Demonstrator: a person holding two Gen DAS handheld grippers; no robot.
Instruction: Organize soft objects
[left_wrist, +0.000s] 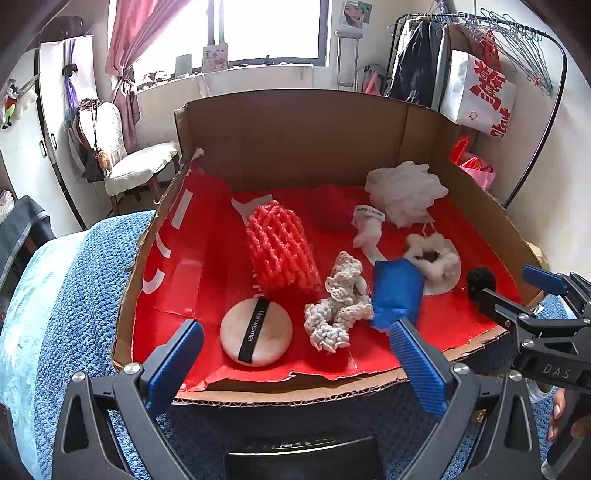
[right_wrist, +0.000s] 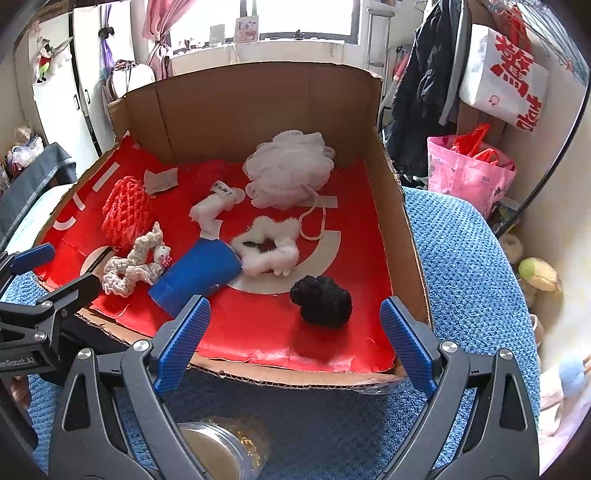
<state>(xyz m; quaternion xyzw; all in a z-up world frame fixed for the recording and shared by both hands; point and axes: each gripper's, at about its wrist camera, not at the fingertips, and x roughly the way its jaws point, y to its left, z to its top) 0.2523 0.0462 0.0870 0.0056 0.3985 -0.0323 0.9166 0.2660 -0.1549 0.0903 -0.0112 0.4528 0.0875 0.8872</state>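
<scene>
Both claws are hovering wide open and empty at the near edge of the shallow cardboard box lined with red paper (left_wrist: 258, 140): the left claw (left_wrist: 295, 354) is facing the round beige powder puff with a black band (left_wrist: 256, 332) and the cream crocheted scrunchie (left_wrist: 338, 306), the right claw (right_wrist: 295, 343) the black fuzzy pom-pom (right_wrist: 321, 301). Inside the box, the rolled blue cloth (right_wrist: 197, 275) is lying between the scrunchie and the white fluffy ring (right_wrist: 267, 249), with the orange foam net sleeve (left_wrist: 280, 249) and white mesh bath pouf (right_wrist: 290, 168) sitting farther back.

In the cardboard box (left_wrist: 295, 140), the powder puff (left_wrist: 256, 332) lies front left, the mesh sleeve (left_wrist: 280, 247) behind it, the knitted scrunchie (left_wrist: 338, 310) to its right, and the bath pouf (left_wrist: 404, 192) at back right.
</scene>
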